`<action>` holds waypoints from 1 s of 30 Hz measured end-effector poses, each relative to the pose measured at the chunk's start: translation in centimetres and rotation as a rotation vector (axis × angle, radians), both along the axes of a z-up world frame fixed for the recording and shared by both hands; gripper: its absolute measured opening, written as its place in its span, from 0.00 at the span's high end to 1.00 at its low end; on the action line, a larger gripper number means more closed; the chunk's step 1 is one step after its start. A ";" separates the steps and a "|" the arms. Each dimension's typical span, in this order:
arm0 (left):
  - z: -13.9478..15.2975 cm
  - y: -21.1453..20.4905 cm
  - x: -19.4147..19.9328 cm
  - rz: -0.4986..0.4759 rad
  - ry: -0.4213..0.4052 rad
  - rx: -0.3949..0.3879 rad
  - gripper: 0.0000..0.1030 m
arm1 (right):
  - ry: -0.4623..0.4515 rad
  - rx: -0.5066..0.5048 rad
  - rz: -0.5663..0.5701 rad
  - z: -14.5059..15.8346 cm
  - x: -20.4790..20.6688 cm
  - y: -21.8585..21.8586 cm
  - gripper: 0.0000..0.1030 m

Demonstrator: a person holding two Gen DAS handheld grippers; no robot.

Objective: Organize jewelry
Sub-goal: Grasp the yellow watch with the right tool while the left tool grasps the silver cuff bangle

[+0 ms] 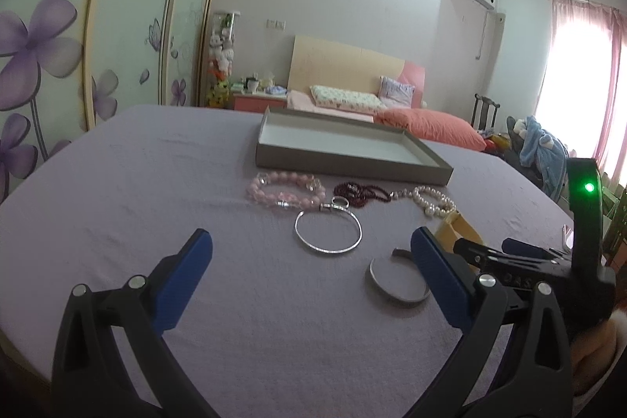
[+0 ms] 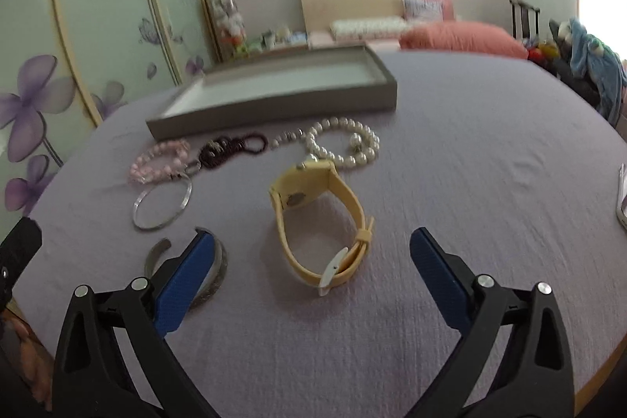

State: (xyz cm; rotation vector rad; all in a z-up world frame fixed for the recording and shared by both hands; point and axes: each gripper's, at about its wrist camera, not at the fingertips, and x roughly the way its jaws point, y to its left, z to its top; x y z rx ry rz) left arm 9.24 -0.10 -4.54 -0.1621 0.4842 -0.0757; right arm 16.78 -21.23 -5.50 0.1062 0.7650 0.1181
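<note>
A grey tray (image 1: 345,165) (image 2: 274,106) lies at the back of the lilac-covered table. In front of it lie a pink bead bracelet (image 1: 286,192) (image 2: 160,159), a dark red bead string (image 1: 362,192) (image 2: 231,147), a pearl necklace (image 1: 433,202) (image 2: 345,145), a thin silver bangle (image 1: 327,234) (image 2: 162,204), a silver cuff (image 1: 395,281) (image 2: 217,271) and a yellow watch (image 2: 321,222) (image 1: 458,228). My left gripper (image 1: 311,249) is open, above the table before the bangle. My right gripper (image 2: 311,249) is open, with the watch just ahead between its fingers.
The right gripper's body (image 1: 548,261) shows at the right in the left wrist view. A white object (image 2: 621,198) lies at the table's right edge. A bed (image 1: 392,104), a chair with clothes (image 1: 540,147) and flowered wardrobe doors (image 1: 58,65) stand beyond the table.
</note>
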 end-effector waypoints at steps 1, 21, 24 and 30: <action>-0.1 0.0 0.1 -0.004 0.008 -0.002 0.04 | 0.020 -0.006 -0.005 -0.1 0.2 0.0 0.10; -1.3 -2.6 2.4 -0.083 0.119 0.022 0.04 | 0.091 -0.143 -0.084 -0.6 2.6 -1.6 0.62; -1.8 -4.2 3.1 -0.110 0.155 0.043 0.04 | 0.091 -0.148 -0.157 -0.6 2.8 -3.5 0.62; -2.9 -7.1 4.8 -0.126 0.236 0.073 0.04 | 0.094 -0.117 -0.182 -0.6 2.5 -5.0 0.62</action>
